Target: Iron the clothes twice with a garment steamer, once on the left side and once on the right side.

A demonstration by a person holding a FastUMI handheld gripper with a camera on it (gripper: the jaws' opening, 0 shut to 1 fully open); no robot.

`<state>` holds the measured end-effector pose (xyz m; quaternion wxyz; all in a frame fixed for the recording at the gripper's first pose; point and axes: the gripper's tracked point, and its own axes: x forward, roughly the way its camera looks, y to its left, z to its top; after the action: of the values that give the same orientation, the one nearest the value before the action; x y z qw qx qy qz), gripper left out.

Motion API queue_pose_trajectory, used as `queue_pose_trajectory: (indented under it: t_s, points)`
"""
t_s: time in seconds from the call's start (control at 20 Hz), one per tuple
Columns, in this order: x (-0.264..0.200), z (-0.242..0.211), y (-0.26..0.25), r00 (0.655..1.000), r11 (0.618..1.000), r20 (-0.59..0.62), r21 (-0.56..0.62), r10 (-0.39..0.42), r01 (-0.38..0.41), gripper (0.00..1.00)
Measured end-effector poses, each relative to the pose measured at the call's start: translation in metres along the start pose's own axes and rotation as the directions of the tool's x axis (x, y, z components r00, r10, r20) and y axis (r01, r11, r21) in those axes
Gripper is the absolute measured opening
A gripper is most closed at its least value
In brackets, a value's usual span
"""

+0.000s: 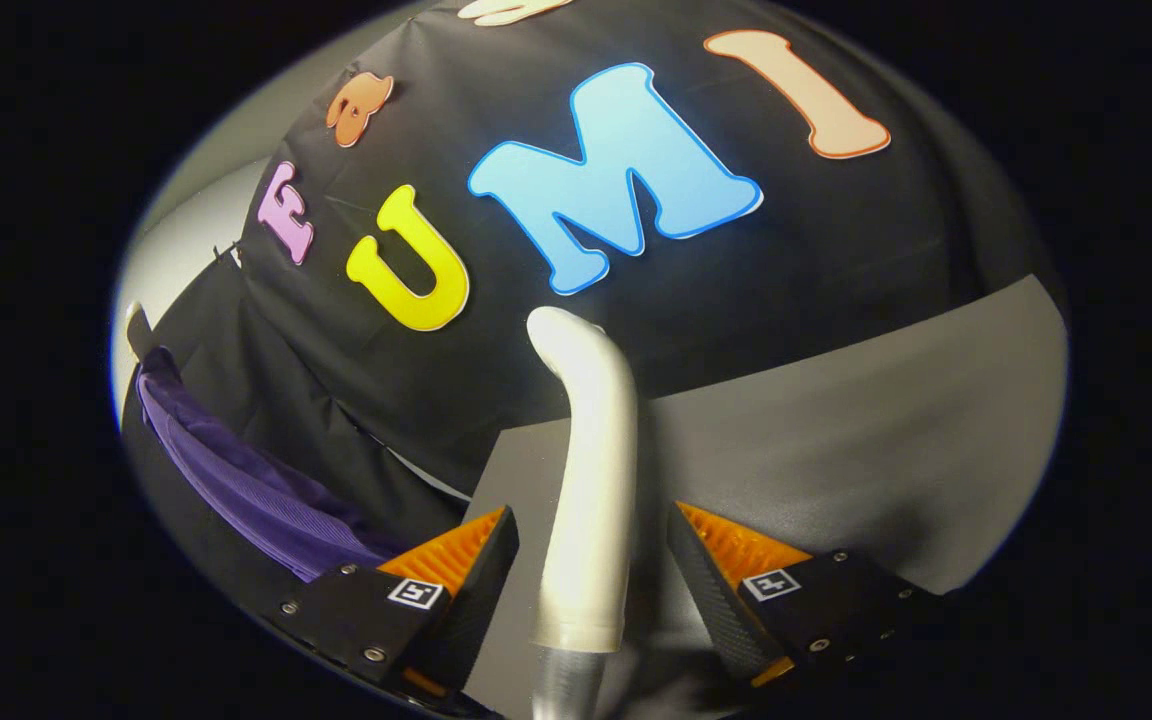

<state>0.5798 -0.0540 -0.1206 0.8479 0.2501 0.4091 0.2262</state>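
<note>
In the gripper view, the garment steamer (591,490) stands at the lower centre of the frame, its pale curved handle rising between the two fingers of the hand-held gripper (591,580). The fingers flank the handle with visible gaps on both sides, so the jaws stand open around it. A purple garment (256,490) hangs at lower left against the black cloth wall, and a grey bench (886,430) spreads at lower right.

gripper (591,560) camera looks forward along its fingers, tilted, close to the booth wall (786,290).
</note>
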Motion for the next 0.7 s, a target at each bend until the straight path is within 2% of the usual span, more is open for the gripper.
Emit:
queue_pose_trajectory:
  t_s: [0.05, 0.2, 0.35, 0.5, 0.7]
  points:
    - [0.001, -0.004, 0.002, 1.000, 0.999, -0.017, 0.030, 0.024, -0.023, 0.88]
    - [0.007, -0.015, 0.011, 0.994, 0.994, -0.072, 0.083, 0.081, -0.075, 0.63]
    - [0.011, -0.018, 0.009, 0.993, 0.991, -0.090, 0.108, 0.083, -0.073, 0.48]
    - [-0.001, -0.017, 0.018, 0.992, 0.987, -0.067, 0.133, 0.103, -0.094, 0.42]
    - [-0.027, -0.003, 0.036, 0.995, 0.994, 0.059, 0.073, 0.079, -0.083, 0.40]
